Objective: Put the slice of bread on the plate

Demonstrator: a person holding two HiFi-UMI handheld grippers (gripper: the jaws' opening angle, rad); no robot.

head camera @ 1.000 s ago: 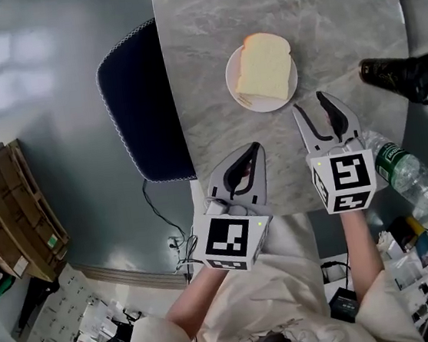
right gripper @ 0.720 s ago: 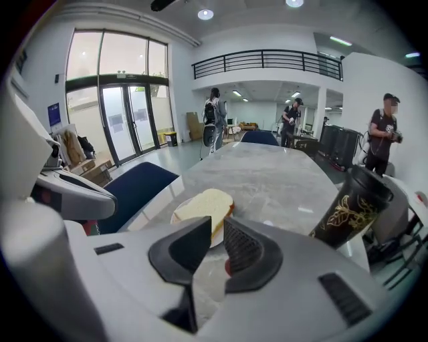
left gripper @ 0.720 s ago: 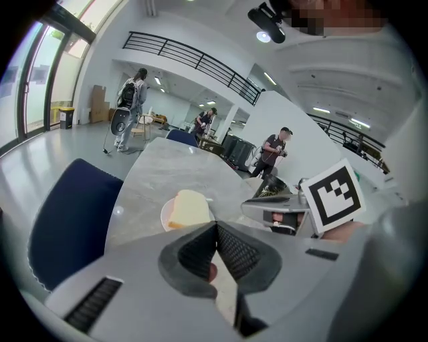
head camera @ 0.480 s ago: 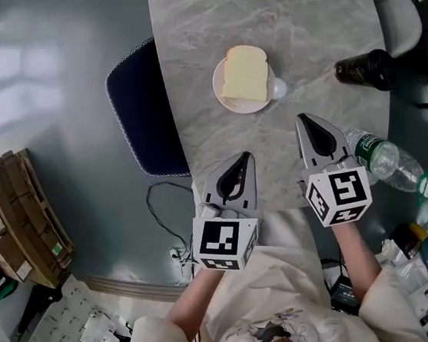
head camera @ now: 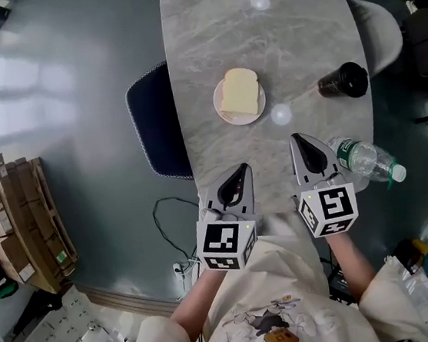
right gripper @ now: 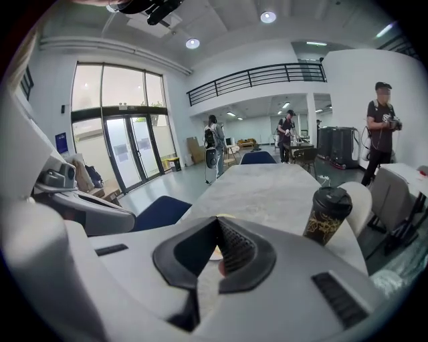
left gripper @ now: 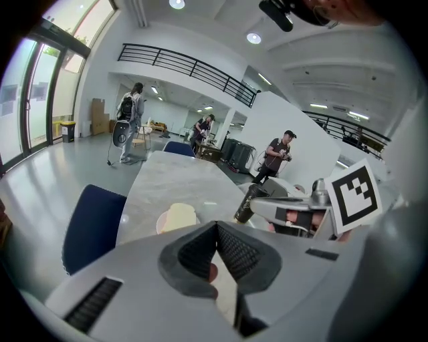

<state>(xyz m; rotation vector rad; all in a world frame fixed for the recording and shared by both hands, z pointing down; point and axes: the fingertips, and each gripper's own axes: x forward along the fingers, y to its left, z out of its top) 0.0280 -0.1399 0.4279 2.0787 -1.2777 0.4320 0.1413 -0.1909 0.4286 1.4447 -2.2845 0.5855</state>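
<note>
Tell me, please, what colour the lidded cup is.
The tall lidded cup is black with gold patterning, clearest in the right gripper view.

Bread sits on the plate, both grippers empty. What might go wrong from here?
1. The water bottle lies on its side at the table edge beside the shut right gripper; a sideways swing might roll it off.
2. The coffee cup stands ahead of that gripper; a forward move might tip it.
3. The bread slice seems to overhang the plate rim; a bump might slide it off.
</note>
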